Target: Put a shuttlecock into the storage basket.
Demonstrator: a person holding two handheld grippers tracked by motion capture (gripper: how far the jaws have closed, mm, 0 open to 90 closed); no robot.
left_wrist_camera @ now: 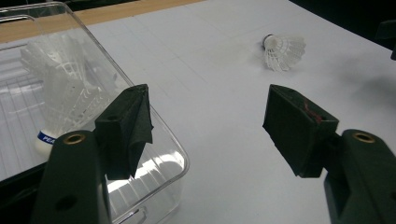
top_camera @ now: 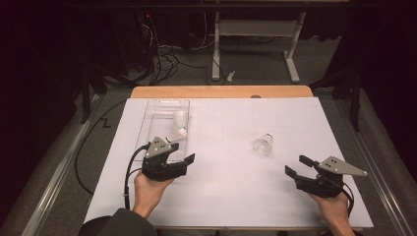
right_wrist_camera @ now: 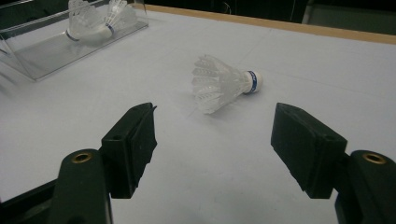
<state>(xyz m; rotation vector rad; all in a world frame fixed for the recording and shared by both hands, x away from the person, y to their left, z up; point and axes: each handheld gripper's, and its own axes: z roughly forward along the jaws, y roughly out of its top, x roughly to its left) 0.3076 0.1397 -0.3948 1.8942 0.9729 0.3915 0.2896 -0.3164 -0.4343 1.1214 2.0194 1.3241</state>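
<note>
A white shuttlecock (top_camera: 264, 144) (right_wrist_camera: 223, 83) (left_wrist_camera: 283, 49) lies on its side on the white sheet, right of centre. A clear plastic tray (top_camera: 150, 118) (left_wrist_camera: 159, 135) (right_wrist_camera: 32, 58) at the left holds two more shuttlecocks (top_camera: 179, 125) (left_wrist_camera: 58, 93) (right_wrist_camera: 95, 21). My left gripper (top_camera: 183, 156) (left_wrist_camera: 208, 126) stands open at the tray's near right corner, nothing between its jaws. My right gripper (top_camera: 297, 165) (right_wrist_camera: 215, 142) is open near the right front, pointing at the loose shuttlecock a short way ahead of it.
The white sheet (top_camera: 226, 187) covers the wooden table (top_camera: 221, 91). Cables (top_camera: 162, 59) and a white table frame (top_camera: 255, 29) are on the floor beyond. A black cable (top_camera: 129, 169) trails from the left gripper.
</note>
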